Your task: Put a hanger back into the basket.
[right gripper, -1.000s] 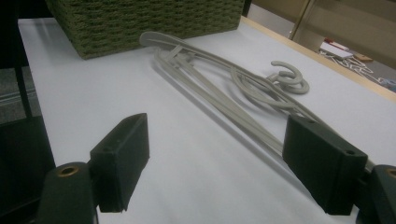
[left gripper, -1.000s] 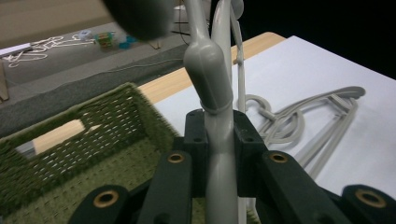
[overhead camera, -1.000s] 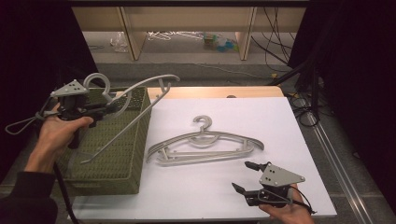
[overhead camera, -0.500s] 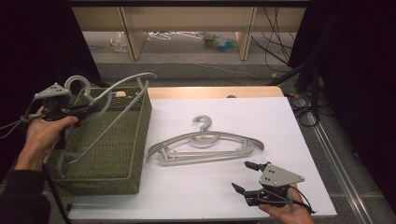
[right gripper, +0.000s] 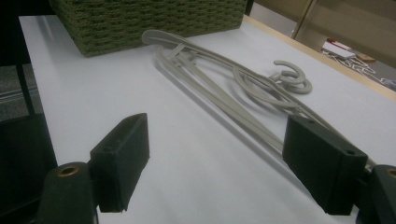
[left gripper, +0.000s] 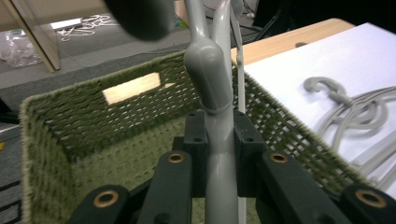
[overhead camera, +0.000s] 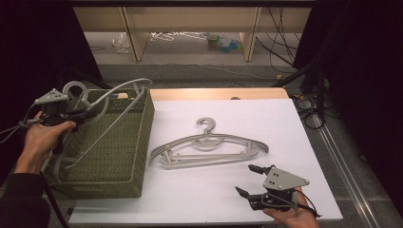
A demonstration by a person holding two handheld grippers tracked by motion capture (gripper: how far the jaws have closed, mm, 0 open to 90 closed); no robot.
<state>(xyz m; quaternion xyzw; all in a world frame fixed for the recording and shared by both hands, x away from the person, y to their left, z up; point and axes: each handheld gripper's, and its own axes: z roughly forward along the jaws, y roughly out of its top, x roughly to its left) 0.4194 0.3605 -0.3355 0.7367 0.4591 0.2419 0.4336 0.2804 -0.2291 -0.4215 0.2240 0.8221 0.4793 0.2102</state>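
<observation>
White board [overhead camera: 285,128] lies under and ahead of the right gripper [overhead camera: 245,179]. Beyond it I note a bare wooden table edge [overhead camera: 218,93]. Farther ahead, past the table, I see a wooden shelf unit [overhead camera: 135,33] with floor clutter [overhead camera: 223,42] beneath it. Black cables [overhead camera: 306,102] trail to that gripper's right.

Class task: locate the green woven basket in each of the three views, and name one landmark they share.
High view: green woven basket at left on the table.
Left gripper view: basket behind the jaws.
Right gripper view: basket along the top edge.
Shared landmark: grey hangers on the white sheet.
</observation>
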